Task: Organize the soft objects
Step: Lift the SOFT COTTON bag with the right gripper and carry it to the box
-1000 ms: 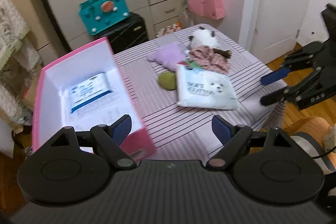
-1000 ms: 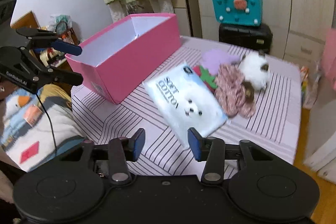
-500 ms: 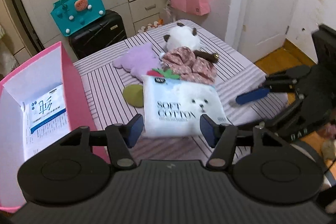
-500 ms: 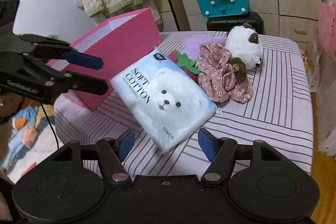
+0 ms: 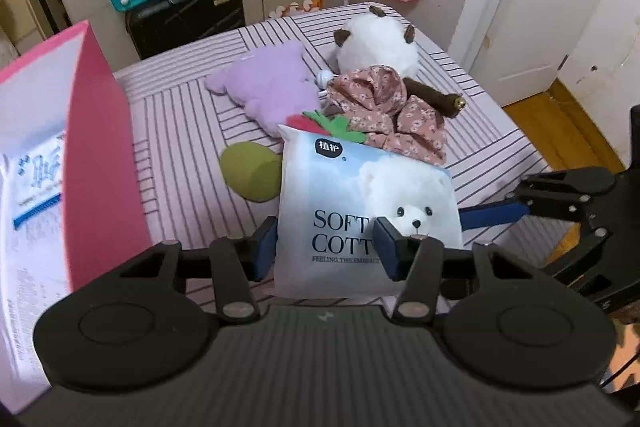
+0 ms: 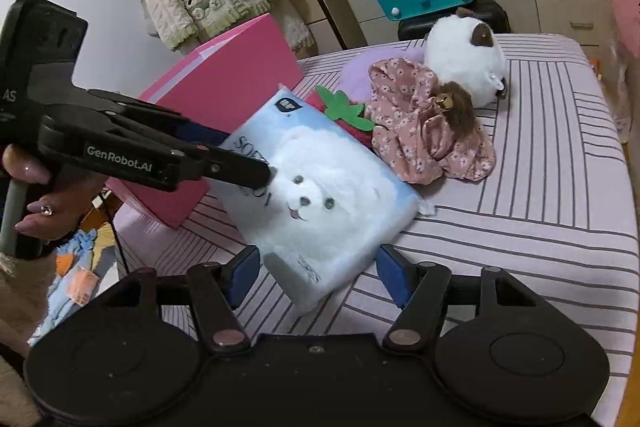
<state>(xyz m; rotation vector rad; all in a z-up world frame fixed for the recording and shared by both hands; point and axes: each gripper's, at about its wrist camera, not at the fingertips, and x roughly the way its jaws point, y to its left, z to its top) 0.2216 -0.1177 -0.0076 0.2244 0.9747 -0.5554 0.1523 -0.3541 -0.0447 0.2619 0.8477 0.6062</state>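
Two tools work one tissue pack (image 5: pixel 360 203) lying on the striped worktop (image 5: pixel 180 131), just beside the pink box (image 5: pixel 100 147). Left tool (image 5: pixel 326 245) has been closing, its pads now on the near end of the pack, one at the left edge, one on the printed face; whether they truly pinch it I cannot tell. Right tool (image 6: pixel 320 269) has its jaws apart, straddling the pack's corner, pads not touching. Behind the pack: green pouf (image 5: pixel 250 177), purple plush (image 5: pixel 272 87), floral cloth (image 5: pixel 384 107), white plush (image 5: pixel 376 43).
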